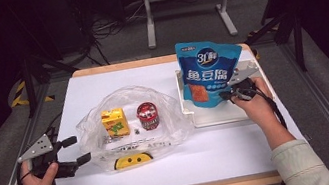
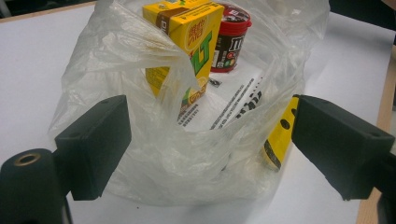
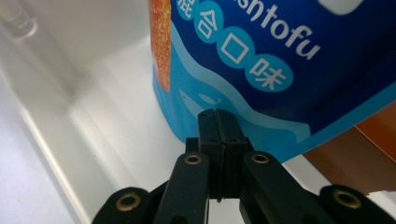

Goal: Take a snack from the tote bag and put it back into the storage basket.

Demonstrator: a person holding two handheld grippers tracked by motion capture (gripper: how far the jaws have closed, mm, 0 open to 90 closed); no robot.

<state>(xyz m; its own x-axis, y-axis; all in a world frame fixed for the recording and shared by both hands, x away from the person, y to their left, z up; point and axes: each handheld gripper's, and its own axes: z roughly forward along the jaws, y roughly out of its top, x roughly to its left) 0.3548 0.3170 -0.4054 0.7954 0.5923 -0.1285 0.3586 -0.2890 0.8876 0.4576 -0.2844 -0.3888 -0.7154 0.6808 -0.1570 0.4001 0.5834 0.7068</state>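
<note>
pouch (image 3: 261,56) "fishtofu" (blue) | carton (image 2: 187,42) "VLT" | right gripper (image 3: 218,126) pinching pouch

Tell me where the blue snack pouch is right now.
In the high view, the blue snack pouch stands in the white tray at the table's right, pinched at its lower edge by the right hand-held gripper.

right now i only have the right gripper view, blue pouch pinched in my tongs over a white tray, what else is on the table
observer: a clear plastic bag lies left of the white tray, holding a yellow drink carton and a red-lidded snack tub.
operator: where are the left tongs
observer: the left tongs stand open at the bag's near left edge, plastic between the jaws.
operator: pouch upright
observer: yes, the blue pouch stands upright, right tongs shut on its lower edge.
</note>
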